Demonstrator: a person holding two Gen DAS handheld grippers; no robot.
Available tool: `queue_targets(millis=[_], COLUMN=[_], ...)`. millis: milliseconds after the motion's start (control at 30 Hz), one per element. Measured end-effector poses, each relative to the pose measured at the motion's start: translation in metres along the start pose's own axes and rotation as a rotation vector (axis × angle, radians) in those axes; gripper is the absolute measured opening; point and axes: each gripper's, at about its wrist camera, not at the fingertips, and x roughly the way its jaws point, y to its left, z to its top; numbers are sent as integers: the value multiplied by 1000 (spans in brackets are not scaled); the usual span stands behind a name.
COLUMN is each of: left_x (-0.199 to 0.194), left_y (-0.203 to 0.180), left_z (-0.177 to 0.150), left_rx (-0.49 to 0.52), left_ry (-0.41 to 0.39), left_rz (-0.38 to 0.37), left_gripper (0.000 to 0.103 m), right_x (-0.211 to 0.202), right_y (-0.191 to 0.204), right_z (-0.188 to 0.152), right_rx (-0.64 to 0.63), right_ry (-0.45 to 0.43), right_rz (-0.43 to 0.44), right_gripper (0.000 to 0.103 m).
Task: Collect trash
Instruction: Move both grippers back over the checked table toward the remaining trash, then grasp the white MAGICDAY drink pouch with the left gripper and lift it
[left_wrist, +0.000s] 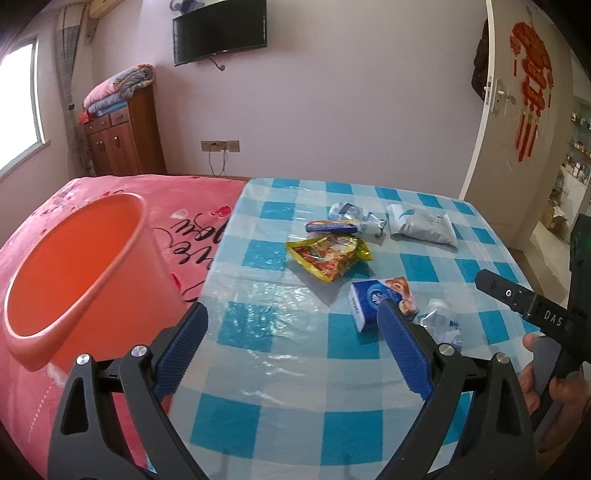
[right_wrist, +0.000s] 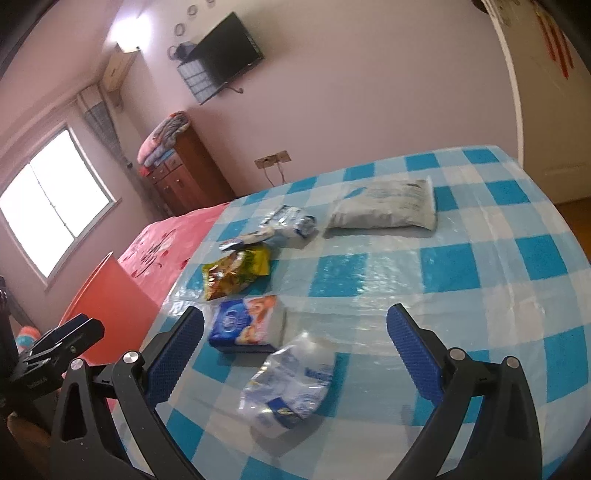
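My left gripper (left_wrist: 291, 325) and right gripper (right_wrist: 295, 332) both hover with fingers spread wide and empty above the blue checked tablecloth (left_wrist: 280, 417), and nearest the right one lies a crumpled clear wrapper (right_wrist: 288, 387). Just beyond that wrapper I see the blue tissue pack (right_wrist: 247, 325), then the yellow snack bag (right_wrist: 236, 273), then a blue-and-orange wrapper (left_wrist: 330, 226) touching a crumpled white-blue bag (left_wrist: 356, 214), with the grey pouch (right_wrist: 384, 208) farthest. The orange bin (left_wrist: 77, 273) stands off the tablecloth's left edge, on the pink blanket (left_wrist: 207, 225).
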Motion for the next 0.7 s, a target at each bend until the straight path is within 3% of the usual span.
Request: queue_targets(millis=[367, 533, 700], left_x=[63, 108, 161], left_y=[-34, -48, -65], left_z=[53, 90, 116], left_rx=[-29, -105, -179], left_ry=[59, 97, 174], left_rz=[-100, -134, -116], left_gripper=[93, 93, 93], right_x=[2, 2, 4], right_y=[-43, -55, -65], right_z=[1, 4, 5], right_rx=[98, 109, 115], right_ry=[18, 14, 19], right_rz=[28, 34, 46], right_gripper=[98, 98, 98])
